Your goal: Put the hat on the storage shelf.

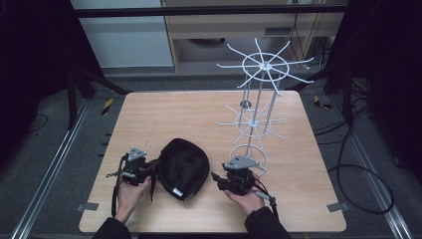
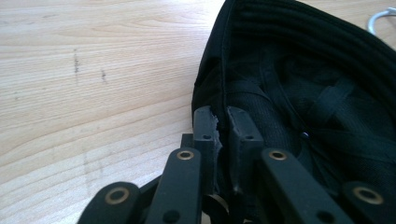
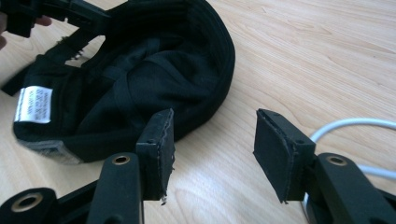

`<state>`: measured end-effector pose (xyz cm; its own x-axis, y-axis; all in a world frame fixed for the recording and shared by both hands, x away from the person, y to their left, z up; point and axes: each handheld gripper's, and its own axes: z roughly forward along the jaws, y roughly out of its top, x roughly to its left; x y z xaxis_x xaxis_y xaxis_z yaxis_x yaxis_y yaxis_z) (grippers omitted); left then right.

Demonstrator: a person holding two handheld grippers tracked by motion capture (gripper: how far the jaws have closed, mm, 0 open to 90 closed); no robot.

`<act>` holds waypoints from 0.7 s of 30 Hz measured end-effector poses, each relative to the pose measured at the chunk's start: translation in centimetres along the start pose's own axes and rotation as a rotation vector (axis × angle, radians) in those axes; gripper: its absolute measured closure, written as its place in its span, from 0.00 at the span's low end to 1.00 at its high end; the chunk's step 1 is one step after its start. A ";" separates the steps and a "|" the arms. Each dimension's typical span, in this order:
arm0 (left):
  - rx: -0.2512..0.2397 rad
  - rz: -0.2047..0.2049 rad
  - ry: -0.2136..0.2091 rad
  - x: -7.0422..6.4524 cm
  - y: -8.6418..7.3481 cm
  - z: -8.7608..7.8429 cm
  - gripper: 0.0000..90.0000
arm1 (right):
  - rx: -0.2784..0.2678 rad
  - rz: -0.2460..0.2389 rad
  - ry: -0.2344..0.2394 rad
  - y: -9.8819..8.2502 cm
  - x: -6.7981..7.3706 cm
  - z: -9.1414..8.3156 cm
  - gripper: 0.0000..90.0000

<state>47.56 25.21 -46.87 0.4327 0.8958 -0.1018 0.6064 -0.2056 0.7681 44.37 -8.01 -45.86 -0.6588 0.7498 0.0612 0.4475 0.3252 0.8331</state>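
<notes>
Where the black cap [image 1: 183,168] lies upside down on the near middle of the wooden table [image 1: 149,114], its hollow inside is turned up, but the lining is so dark that seams and straps are barely told apart in the high view. A white label [image 3: 32,104] is seen sewn inside the near rim, its print too small to be read. The cap's left edge is pinched by the left gripper [image 1: 149,168], whose jaws are seen in the left gripper view pressed together on the rim fabric, with hardly any gap left between the pads; the fold caught there is partly hidden behind the jaws themselves. The left hand [image 1: 130,191] is wrapped under that gripper, and its forearm is cut off by the bottom edge. The right gripper [image 1: 215,177] is held just beside the cap's right side, apart from it, with jaws spread wide and nothing between them but bare table; its body hides most of the right hand [image 1: 246,198]. A white wire rack [image 1: 259,89] stands farther back on the right of the table, its round base ring partly covered by the right gripper and cut off at the right edge of the right gripper view. Beyond the table, the surroundings are lost in shadow.
</notes>
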 end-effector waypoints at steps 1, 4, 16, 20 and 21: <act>0.000 0.006 -0.006 -0.1 0.0 0.0 0.93 | 0.002 -0.001 -0.001 0.1 0.0 0.3 0.52; 0.000 0.031 -0.021 -0.3 0.0 -0.2 0.94 | 0.006 -0.003 -0.001 0.4 0.1 0.9 0.51; -0.002 0.097 -0.061 -1.2 -1.1 -1.8 0.94 | 0.038 0.008 -0.012 0.7 0.5 3.3 0.47; 0.001 0.103 -0.063 -1.1 -1.3 -1.9 0.94 | 0.066 0.024 -0.023 0.5 0.3 4.8 0.49; 0.001 0.103 -0.062 -1.1 -1.3 -1.9 0.94 | 0.070 0.032 -0.022 0.5 0.3 5.0 0.49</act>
<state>45.07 25.17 -46.55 0.5332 0.8438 -0.0613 0.5572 -0.2957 0.7760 47.39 -4.76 -48.19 -0.6302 0.7728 0.0749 0.5103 0.3396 0.7901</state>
